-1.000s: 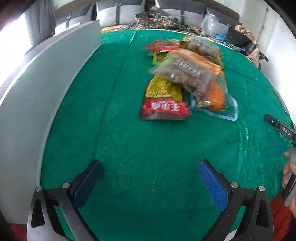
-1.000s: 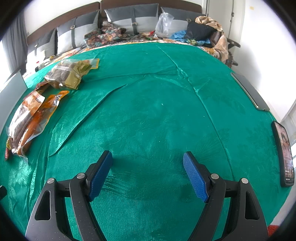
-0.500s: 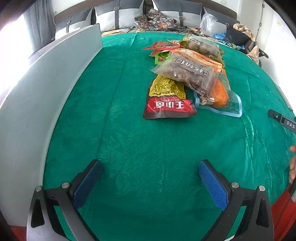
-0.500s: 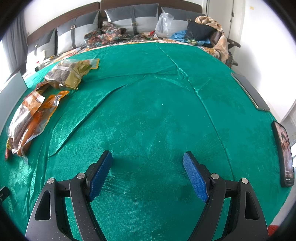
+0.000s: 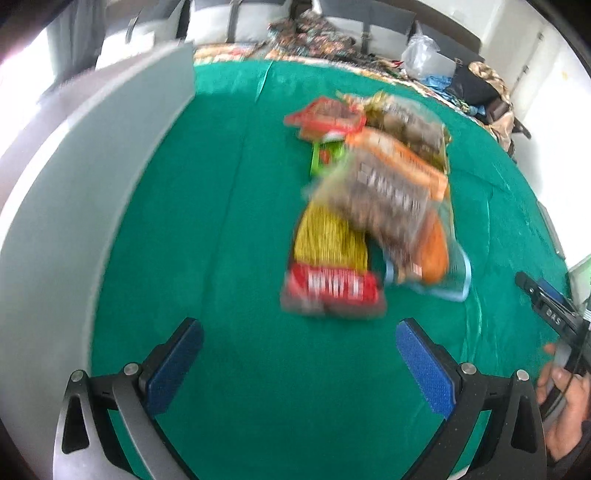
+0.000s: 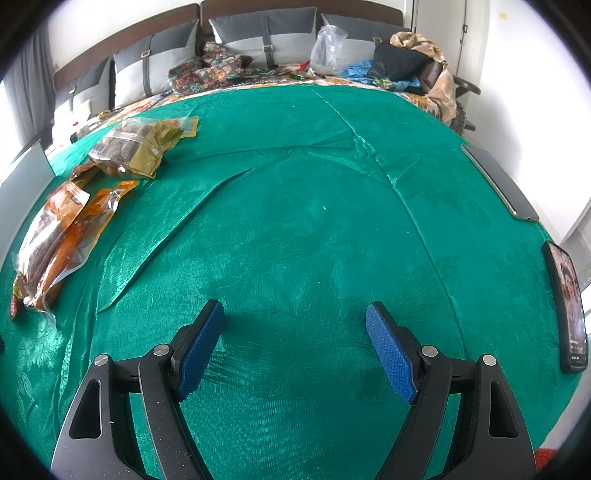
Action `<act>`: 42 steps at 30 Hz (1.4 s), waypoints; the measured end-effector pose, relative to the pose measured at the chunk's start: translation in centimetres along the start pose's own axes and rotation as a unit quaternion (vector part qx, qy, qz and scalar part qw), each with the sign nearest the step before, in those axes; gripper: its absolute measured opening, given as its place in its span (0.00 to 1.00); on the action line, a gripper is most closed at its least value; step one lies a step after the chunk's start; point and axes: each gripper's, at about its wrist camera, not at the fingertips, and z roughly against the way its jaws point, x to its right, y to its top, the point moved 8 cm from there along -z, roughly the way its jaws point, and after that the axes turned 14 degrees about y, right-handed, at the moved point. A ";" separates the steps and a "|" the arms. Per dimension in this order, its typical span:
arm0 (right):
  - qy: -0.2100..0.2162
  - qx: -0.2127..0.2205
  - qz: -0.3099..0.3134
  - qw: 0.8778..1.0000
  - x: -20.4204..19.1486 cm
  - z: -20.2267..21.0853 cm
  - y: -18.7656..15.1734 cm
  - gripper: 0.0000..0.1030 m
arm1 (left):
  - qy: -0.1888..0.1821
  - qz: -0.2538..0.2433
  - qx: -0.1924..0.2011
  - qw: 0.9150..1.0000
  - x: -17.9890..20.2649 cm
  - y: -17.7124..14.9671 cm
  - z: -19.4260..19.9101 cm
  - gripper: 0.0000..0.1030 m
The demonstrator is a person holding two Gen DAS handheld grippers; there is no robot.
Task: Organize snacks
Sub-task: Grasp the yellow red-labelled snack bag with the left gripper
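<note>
A pile of snack packets lies on the green cloth [image 5: 221,258]. Nearest my left gripper [image 5: 299,347] is a red and yellow packet [image 5: 330,269], just beyond the open, empty fingertips. Over it lie a clear packet of brown snacks [image 5: 384,203], an orange packet [image 5: 432,251], and a red packet [image 5: 325,118] further back. The left wrist view is blurred. My right gripper [image 6: 295,332] is open and empty above bare cloth [image 6: 314,221]; the orange packets [image 6: 62,243] and a brown-green packet [image 6: 136,147] lie far to its left.
A grey box wall [image 5: 85,206] stands along the left of the cloth. The right gripper's body and the hand on it [image 5: 565,398] show at the right edge of the left wrist view. Two phones [image 6: 565,306] [image 6: 498,181] lie at the cloth's right edge. Cushions [image 6: 258,33] and clutter are behind.
My left gripper has moved forward toward the snack pile; the red and yellow packet now lies just past its fingertips. The right gripper has not moved.
</note>
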 end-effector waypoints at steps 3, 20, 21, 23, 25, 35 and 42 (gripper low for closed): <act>0.000 0.000 0.000 1.000 0.0 0.0 0.0 0.80 | 0.010 -0.037 0.015 0.999 0.7 1.9 -0.3 1.00; 0.000 -0.002 -0.002 1.000 -0.1 -0.1 -0.1 0.80 | 0.026 -0.079 0.002 0.996 2.8 4.3 -4.9 0.73; 0.000 -0.002 -0.002 1.000 -0.1 -0.1 0.0 0.80 | 0.025 -0.083 0.006 0.996 3.0 4.3 -4.5 0.55; 0.000 -0.002 -0.002 1.000 -0.1 -0.1 0.0 0.80 | 0.030 -0.084 0.003 0.996 2.8 3.9 -4.2 0.52; 0.000 -0.002 -0.002 1.000 -0.1 -0.1 0.0 0.80 | 0.032 -0.074 0.001 0.997 2.3 3.3 -3.9 0.52; 0.000 -0.002 -0.002 1.000 -0.1 -0.1 0.0 0.80 | 0.052 -0.019 -0.025 0.998 -1.5 -2.2 -1.2 0.52; 0.000 -0.003 -0.002 1.000 -0.1 -0.1 0.0 0.80 | 0.060 -0.046 -0.010 0.997 -0.2 -1.5 -2.2 0.88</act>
